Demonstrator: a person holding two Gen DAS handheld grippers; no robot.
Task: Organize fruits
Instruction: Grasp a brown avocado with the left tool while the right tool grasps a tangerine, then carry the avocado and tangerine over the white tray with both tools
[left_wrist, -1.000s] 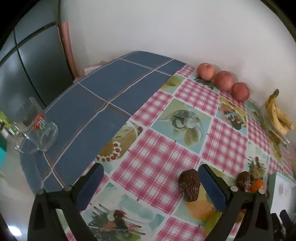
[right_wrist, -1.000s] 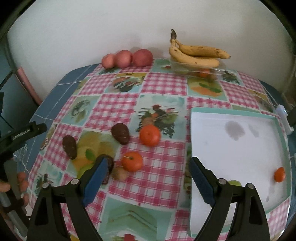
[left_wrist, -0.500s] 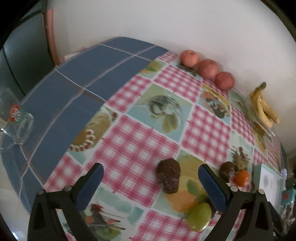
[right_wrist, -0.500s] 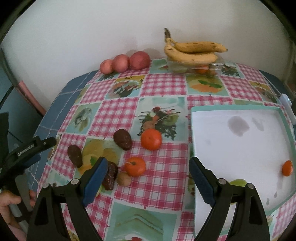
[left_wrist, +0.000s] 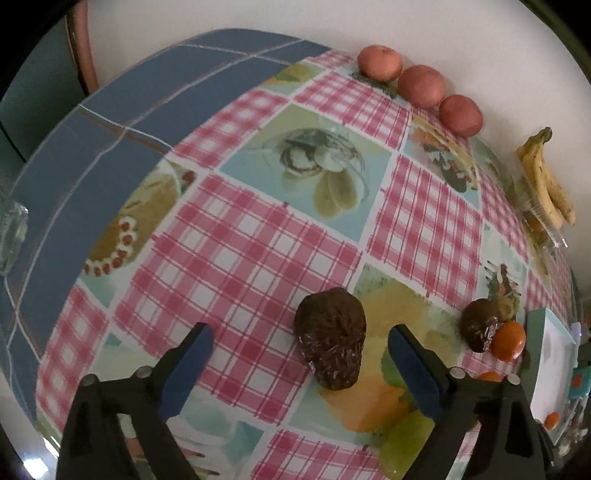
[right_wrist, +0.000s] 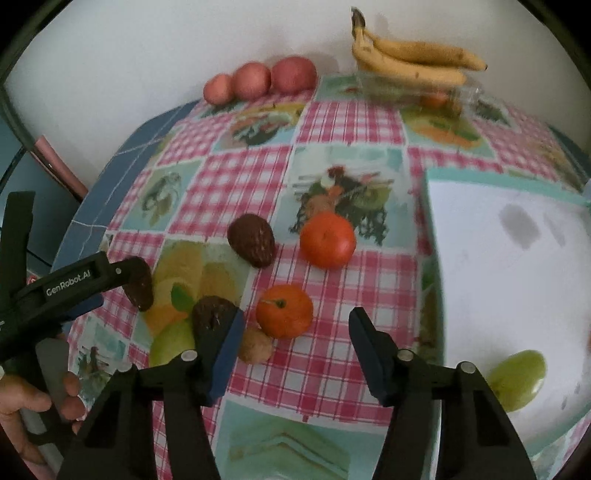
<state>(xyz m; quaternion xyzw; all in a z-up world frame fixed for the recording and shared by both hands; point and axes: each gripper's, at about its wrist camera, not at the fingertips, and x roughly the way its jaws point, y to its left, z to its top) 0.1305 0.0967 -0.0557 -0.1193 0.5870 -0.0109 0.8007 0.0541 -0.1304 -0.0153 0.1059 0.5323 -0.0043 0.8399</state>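
Observation:
My left gripper (left_wrist: 299, 343) is open, its fingers on either side of a dark brown avocado (left_wrist: 331, 338) lying on the patterned tablecloth. My right gripper (right_wrist: 295, 332) is open just in front of an orange tangerine (right_wrist: 284, 311). A second tangerine (right_wrist: 327, 239), two more dark avocados (right_wrist: 252, 240) (right_wrist: 211, 314), a small brown fruit (right_wrist: 255, 346) and a green fruit (right_wrist: 171, 341) lie around it. A white tray (right_wrist: 517, 258) on the right holds a green fruit (right_wrist: 517, 378). The left gripper's body (right_wrist: 74, 284) shows at the left of the right wrist view.
Three red apples (right_wrist: 258, 79) sit in a row at the wall. Bananas (right_wrist: 410, 61) rest on a clear container (right_wrist: 417, 94) at the back. A glass (left_wrist: 11, 236) stands at the table's left edge on the blue cloth (left_wrist: 110, 122).
My left gripper has moved right and forward until the avocado lies between its fingers. My right gripper has moved forward and down toward the near tangerine.

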